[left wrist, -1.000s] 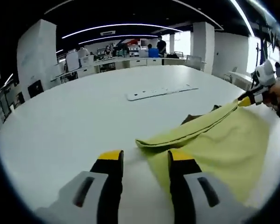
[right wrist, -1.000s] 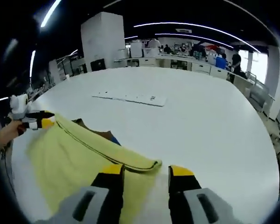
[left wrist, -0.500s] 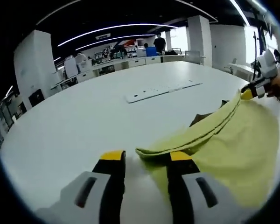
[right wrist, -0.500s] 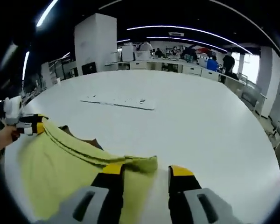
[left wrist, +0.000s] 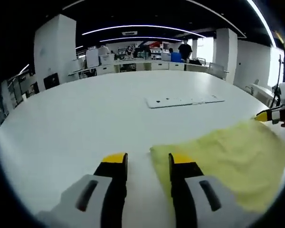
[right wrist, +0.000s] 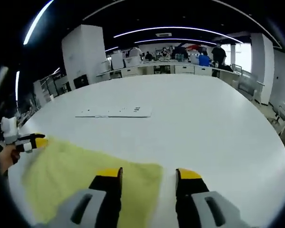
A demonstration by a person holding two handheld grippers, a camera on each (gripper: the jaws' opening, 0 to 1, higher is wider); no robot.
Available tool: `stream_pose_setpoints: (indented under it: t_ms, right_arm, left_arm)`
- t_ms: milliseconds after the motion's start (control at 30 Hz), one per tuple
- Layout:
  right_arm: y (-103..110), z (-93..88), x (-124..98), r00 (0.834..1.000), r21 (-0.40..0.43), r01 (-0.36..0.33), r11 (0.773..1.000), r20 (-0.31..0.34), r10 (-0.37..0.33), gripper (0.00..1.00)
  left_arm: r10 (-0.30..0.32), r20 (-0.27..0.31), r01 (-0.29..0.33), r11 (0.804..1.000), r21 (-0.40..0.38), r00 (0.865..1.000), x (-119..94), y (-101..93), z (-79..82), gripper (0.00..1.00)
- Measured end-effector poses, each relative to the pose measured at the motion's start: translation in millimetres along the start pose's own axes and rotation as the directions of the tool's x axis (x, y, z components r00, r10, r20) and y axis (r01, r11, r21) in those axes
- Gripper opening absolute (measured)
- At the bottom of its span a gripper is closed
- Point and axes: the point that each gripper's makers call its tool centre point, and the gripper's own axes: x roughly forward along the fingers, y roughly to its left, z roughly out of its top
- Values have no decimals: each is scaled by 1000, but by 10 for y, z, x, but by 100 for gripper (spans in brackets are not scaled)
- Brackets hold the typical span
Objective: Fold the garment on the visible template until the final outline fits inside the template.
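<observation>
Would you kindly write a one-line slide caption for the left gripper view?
Left hand-held gripper open at the corner of a yellow garment lying flat on a white table.

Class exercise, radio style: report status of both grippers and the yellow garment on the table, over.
Left gripper open at garment's corner. Right gripper open at the opposite corner. Yellow garment flat on the white table. White strip beyond, clear of it.

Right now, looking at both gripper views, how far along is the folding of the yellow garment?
Done: the yellow garment lies flat on the white table. In hand: the left tongs and right tongs each sit at a near corner of it; whether they grip it is unclear. Left: no template outline can be made out, so the fit can't be confirmed, and further folds may remain.
</observation>
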Motion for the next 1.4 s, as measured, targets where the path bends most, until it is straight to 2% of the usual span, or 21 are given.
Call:
stream_pose_setpoints:
  t_ms: [267, 500, 600, 767, 900, 1033, 1233, 1400]
  right_arm:
    - [178, -33, -215, 997, -11, -77, 997, -33, 76, 64]
    - [351, -150, -448, 988, -72, -141, 987, -79, 136, 70]
    - [405, -179, -557, 984, -67, -163, 984, -82, 157, 70]
    - [510, -203, -722, 977, -35, -203, 979, -73, 200, 70]
    - [604, -276, -891, 972, -50, -228, 972, -78, 223, 69]
    - [617, -356, -1012, 971, -49, -229, 972, -82, 225, 69]
    - [628, -469, -1196, 969, -55, -234, 971, -91, 228, 69]
    - [620, -655, -1372, 966, -48, -242, 969, -112, 235, 65]
  left_arm:
    - [-50, 17, 50, 999, 18, 999, -255, -90, 77, 52]
    - [-105, 22, 103, 993, 59, 994, -532, -183, 83, 65]
    - [-122, 35, 119, 989, 84, 992, -662, -199, 90, 65]
    - [-153, 27, 149, 981, 122, 988, -829, -225, 50, 66]
    - [-217, 43, 212, 972, 100, 975, -992, -313, -9, 64]
    - [-245, 13, 242, 965, 103, 969, -1131, -367, -145, 65]
    - [-256, -5, 255, 959, 120, 967, -1302, -373, -266, 64]
    - [-275, -40, 278, 951, 135, 960, -1396, -430, -427, 58]
